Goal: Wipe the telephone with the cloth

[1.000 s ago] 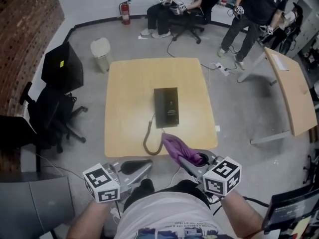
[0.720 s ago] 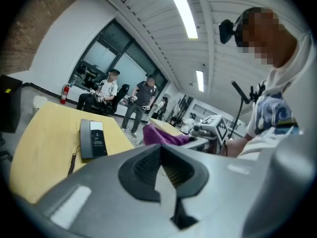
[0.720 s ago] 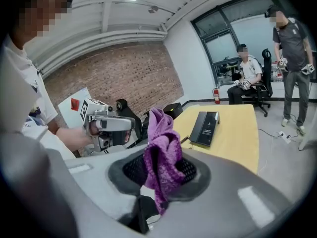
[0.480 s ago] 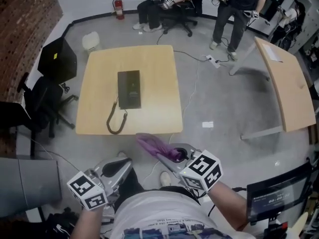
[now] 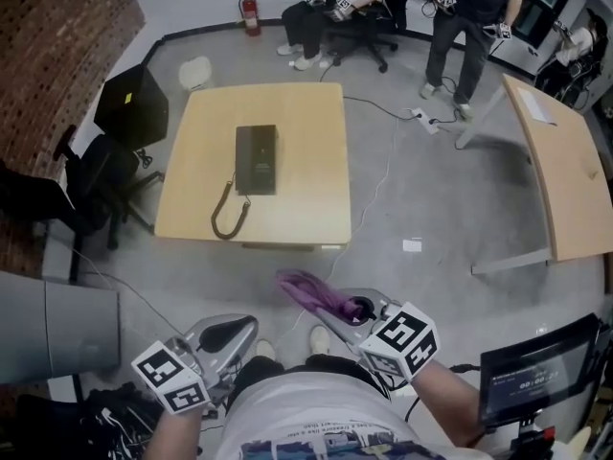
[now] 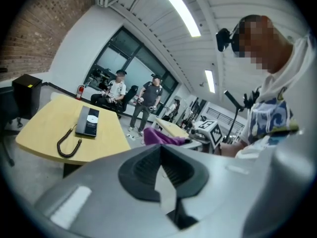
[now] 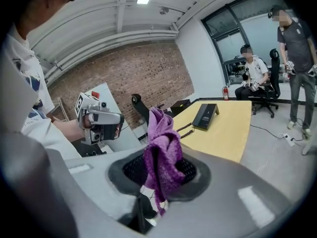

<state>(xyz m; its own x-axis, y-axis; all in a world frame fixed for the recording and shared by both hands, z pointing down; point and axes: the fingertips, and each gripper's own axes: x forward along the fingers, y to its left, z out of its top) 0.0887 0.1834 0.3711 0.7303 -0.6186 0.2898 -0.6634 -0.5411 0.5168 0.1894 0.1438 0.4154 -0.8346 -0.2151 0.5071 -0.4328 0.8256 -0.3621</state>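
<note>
**Cloth in the right gripper, telephone well apart on the table**

In the head view the grey floor (image 5: 431, 190) fills most of the frame. A square yellow table (image 5: 297, 151) stands in the upper middle, a little to the left. A second table (image 5: 565, 180) lies along the right edge. Several people (image 5: 469, 8) sit and stand at the top of the frame.

The black telephone (image 5: 256, 159) lies flat on the left half of the yellow table. Its coiled cord (image 5: 228, 217) curls toward the lower left part of the table top.

Both grippers are at the bottom of the frame, over the floor and well apart from the table. The left gripper (image 5: 244, 327), at the lower left, has its jaws closed together with nothing between them. The right gripper (image 5: 356, 309), at the lower middle, is clamped on the purple cloth (image 5: 311, 290), which sticks out from the jaws toward the table. In the right gripper view the cloth stands bunched between the jaws.
</note>
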